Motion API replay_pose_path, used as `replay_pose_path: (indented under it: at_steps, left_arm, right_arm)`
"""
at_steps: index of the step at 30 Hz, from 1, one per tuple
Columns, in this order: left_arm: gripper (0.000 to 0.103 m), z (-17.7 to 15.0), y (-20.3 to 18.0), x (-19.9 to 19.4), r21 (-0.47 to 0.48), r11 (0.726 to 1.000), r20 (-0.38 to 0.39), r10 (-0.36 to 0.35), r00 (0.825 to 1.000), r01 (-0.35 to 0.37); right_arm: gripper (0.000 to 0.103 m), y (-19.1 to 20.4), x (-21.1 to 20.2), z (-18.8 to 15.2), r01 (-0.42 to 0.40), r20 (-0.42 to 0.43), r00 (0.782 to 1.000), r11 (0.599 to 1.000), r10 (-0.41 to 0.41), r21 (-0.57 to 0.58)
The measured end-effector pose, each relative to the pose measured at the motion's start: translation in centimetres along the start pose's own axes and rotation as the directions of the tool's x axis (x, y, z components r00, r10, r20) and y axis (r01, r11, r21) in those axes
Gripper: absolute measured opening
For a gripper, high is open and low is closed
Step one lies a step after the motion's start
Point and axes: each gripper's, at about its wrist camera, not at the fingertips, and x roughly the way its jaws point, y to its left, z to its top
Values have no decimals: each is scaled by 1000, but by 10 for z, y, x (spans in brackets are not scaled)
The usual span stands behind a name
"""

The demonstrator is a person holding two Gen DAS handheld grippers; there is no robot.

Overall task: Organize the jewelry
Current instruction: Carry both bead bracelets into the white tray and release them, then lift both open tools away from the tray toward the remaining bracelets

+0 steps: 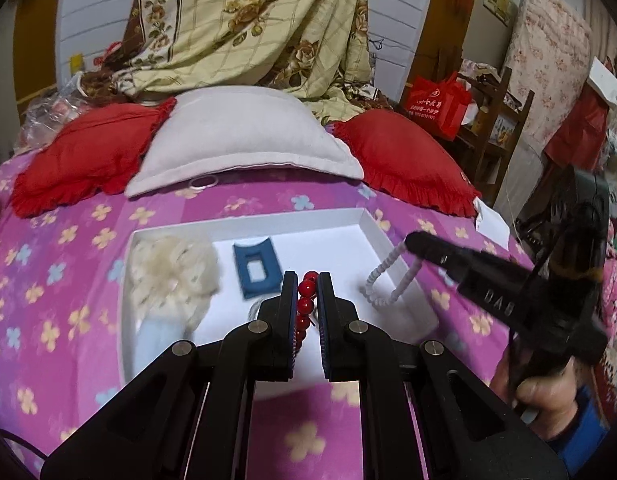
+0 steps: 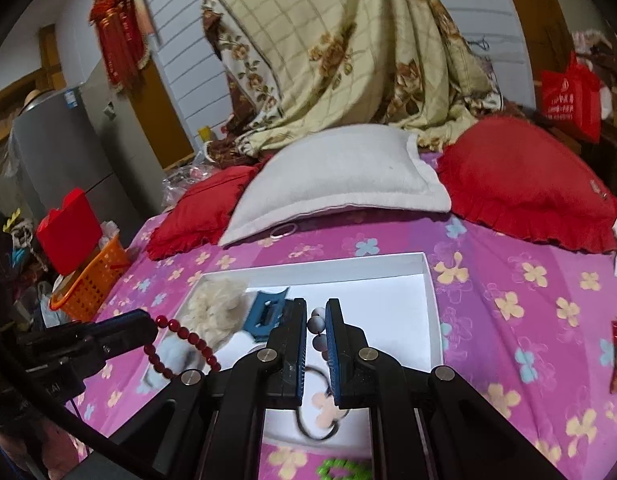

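Note:
A shallow white tray (image 1: 364,220) lies on the pink flowered bedspread; it shows in the right wrist view too (image 2: 426,264). My left gripper (image 1: 307,280) is shut on a red bead bracelet (image 1: 306,304) above the tray's near edge; the bracelet hangs from it in the right wrist view (image 2: 180,336). My right gripper (image 2: 316,312) is shut on a white bead bracelet (image 2: 318,326), which dangles over the tray's right side in the left wrist view (image 1: 384,280). In the tray lie a cream fluffy scrunchie (image 1: 172,272) and a blue hair claw (image 1: 258,266).
A grey pillow (image 1: 244,140) and two red pillows (image 1: 404,156) lie behind the tray. A thin ring (image 1: 204,182) rests by the grey pillow. A green bead bracelet (image 2: 340,470) lies on the bedspread near me. An orange basket (image 2: 92,284) stands left of the bed.

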Motion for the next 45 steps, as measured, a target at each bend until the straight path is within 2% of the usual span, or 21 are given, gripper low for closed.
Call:
replay_pose_path:
  at_steps: [8,14,19,22,24,25,27,28,32,36,39,41,45]
  left_arm:
    - [8,39,-15,76,-7,1000,-90,27,996,-28]
    - [8,42,-20,121,13,997,-157,77,985,-76]
    - [8,38,-12,140,-7,996,-192,87,978,-90]
    - [8,36,-11,141,-14,997,-189,75,979,-79]
    - [11,36,-11,140,-23,998,-192,61,979,-67]
    - [15,36,-10,139,-30,998,-193,53,980,-60]
    - [29,35,-9,135,-44,998,-190,45,981,-54]
    - [35,35,-9,132,-54,997,-183,38,982,-49]
    - [36,35,-10,109,-70,997,-165,13,986,-25]
    - [36,27,-15,72,-47,998,-131,28,991,-34]
    - [37,12,-19,36,-28,999,-102,41,994,-44]
    - [42,-4,-20,12,-28,999,-85,41,996,-44]
    - [43,-40,-19,-22,-19,999,-66,44,997,-46]
  right_arm:
    - [9,-43,31,14,-10,-28,1000,995,13,103]
    - [9,-52,53,4,0,-87,996,993,11,122]
    - [9,-51,65,-3,5,-128,992,995,8,104]
    - [9,-52,67,-3,16,-135,991,995,-2,98]
    - [14,-55,66,-2,18,-132,991,994,-4,111]
    - [17,-57,65,-1,21,-127,992,993,-6,119]
    - [30,-59,59,0,24,-110,994,991,-9,132]
    - [31,-58,57,1,24,-104,995,991,-10,134]
    - [32,-53,37,9,-1,-61,998,988,10,152]
    - [32,-41,10,12,-24,-19,999,989,27,146]
    - [37,-36,-15,5,-35,-5,999,988,36,149]
    - [41,-35,-28,-3,-24,-14,1000,989,26,144]
    - [42,-40,-53,-25,2,-46,999,985,6,174]
